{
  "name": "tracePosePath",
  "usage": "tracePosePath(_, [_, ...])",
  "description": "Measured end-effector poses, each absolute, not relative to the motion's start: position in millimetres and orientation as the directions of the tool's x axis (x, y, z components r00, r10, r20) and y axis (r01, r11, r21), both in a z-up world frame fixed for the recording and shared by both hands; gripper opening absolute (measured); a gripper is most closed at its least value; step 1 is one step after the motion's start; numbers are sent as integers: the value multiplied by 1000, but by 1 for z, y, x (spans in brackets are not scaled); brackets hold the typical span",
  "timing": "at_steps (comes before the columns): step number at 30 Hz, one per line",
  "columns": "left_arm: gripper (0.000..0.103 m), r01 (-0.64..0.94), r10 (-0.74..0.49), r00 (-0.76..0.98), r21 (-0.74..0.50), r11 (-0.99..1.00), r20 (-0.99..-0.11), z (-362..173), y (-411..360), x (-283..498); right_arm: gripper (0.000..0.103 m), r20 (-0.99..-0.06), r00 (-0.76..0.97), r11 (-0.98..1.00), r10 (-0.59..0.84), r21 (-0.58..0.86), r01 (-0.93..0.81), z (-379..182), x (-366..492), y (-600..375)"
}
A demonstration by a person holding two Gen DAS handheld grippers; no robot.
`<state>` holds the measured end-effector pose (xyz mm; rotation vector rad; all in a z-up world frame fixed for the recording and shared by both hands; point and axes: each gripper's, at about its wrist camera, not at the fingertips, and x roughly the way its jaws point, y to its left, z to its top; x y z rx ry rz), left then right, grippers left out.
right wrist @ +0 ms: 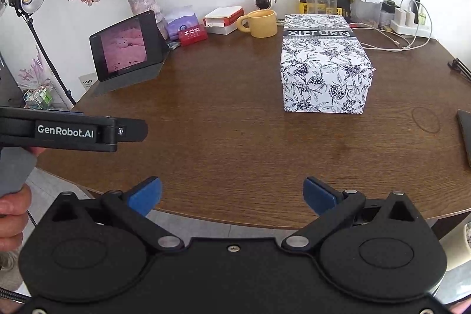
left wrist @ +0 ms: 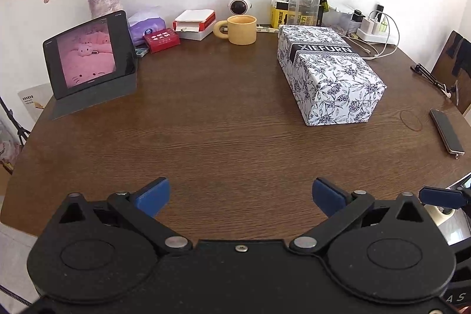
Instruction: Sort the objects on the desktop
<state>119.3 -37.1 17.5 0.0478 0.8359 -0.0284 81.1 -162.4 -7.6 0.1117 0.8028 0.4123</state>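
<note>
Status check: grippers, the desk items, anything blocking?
Left gripper open, empty. Right gripper open, empty, at table edge. Patterned box, yellow mug, tablet untouched. Centre of table unobstructed.

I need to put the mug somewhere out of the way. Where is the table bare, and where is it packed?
Bare: the wide middle between the tablet and the floral box, running to the near edge by both open grippers. Crowded: the back edge, from vase past yellow mug to chargers. A phone lies far right.

Left gripper (left wrist: 240,197) spread wide, empty, over bench (left wrist: 220,137) near edge. Patterned box (left wrist: 329,72) right of centre; yellow mug (left wrist: 240,29) at far edge; tablet (left wrist: 89,55) far-left corner.
</note>
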Motion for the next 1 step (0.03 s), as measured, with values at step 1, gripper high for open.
tracePosePath(1, [103, 43, -2, 672, 37, 998, -740, 17, -38, 119, 103, -674, 622, 915, 399, 250, -315, -7, 80, -162])
